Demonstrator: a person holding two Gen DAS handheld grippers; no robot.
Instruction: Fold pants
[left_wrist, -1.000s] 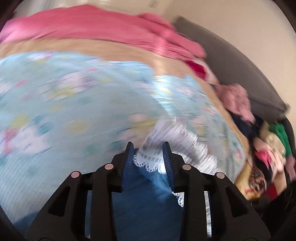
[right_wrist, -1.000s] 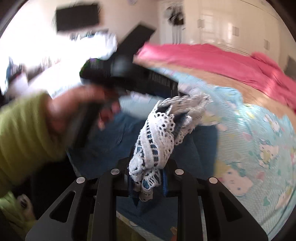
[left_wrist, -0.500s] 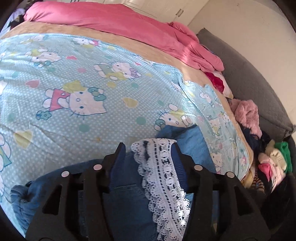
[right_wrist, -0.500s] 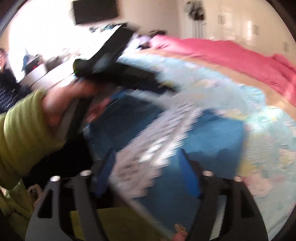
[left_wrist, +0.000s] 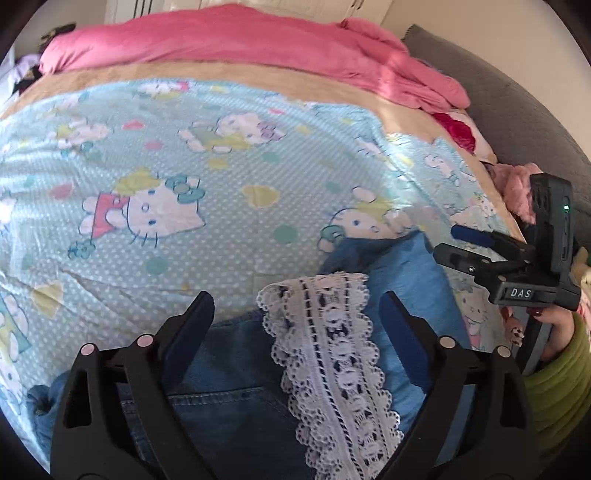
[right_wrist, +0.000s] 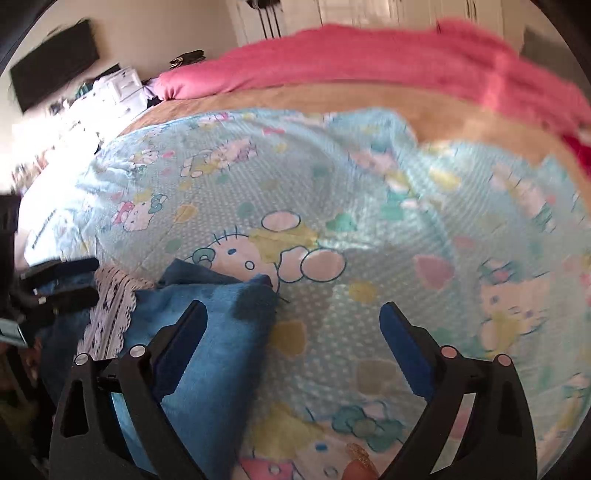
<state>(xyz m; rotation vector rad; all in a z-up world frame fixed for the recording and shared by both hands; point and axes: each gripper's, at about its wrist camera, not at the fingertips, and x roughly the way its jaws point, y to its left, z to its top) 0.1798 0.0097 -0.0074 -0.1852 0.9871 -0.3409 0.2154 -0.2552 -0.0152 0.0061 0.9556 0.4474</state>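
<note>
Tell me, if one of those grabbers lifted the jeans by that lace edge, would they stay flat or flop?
Probably flop: the jeans lie soft and creased on the bedsheet. The lace trim looks thin and holey, so it may stretch or snag. Denim likely hangs heavy from one corner.

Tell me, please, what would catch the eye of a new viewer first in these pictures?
Probably the white lace trim on the blue jeans, lying between the wide-open fingers of the left gripper. Behind it spreads a light-blue cartoon-cat bedsheet, with a bright pink blanket bunched along the far side.
</note>
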